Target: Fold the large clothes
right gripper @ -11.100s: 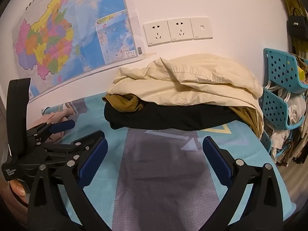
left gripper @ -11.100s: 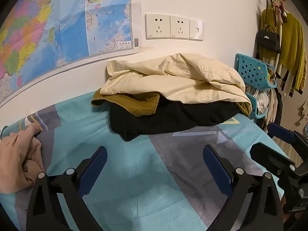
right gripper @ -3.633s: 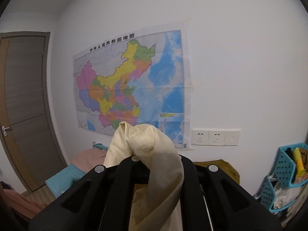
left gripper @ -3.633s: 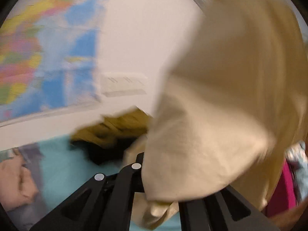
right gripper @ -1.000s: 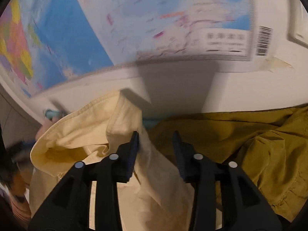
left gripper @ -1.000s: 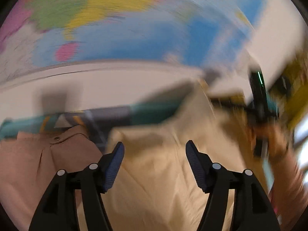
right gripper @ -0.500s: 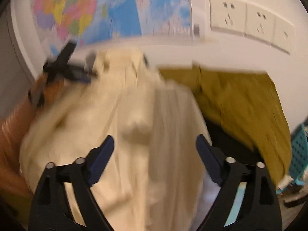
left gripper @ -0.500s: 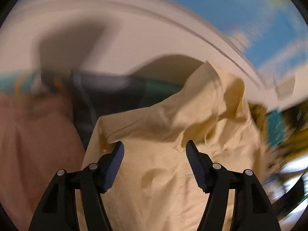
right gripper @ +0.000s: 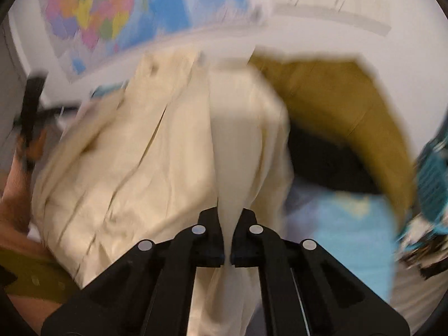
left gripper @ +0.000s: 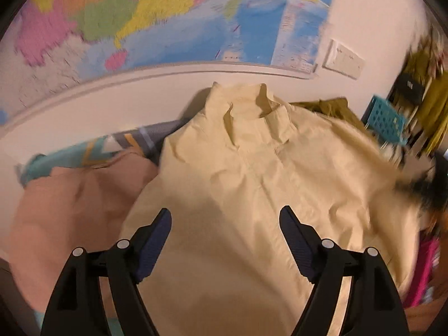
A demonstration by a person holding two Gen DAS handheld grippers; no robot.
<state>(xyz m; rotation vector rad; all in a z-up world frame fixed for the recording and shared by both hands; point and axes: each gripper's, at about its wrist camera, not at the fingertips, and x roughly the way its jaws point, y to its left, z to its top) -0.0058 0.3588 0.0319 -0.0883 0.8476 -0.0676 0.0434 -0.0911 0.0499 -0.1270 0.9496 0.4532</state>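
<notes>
The shirt (left gripper: 252, 184) is pale cream-yellow; the garment (left gripper: 75, 204) beside it is dusty pink; the one behind (right gripper: 344, 103) is mustard-olive, over a black piece (right gripper: 324, 162); the bedsheet (left gripper: 92, 151) shows turquoise and grey with yellow and white lines; the map (left gripper: 140, 19) is blue with pink, green, yellow and orange patches; the basket (left gripper: 389, 117) is turquoise; the pads (left gripper: 156, 240) are dark blue on black.

Home bedroom, patterned bedsheet (left gripper: 131, 140), wall map (left gripper: 156, 16), wall sockets (left gripper: 343, 60), heaped clothes (right gripper: 336, 106)
</notes>
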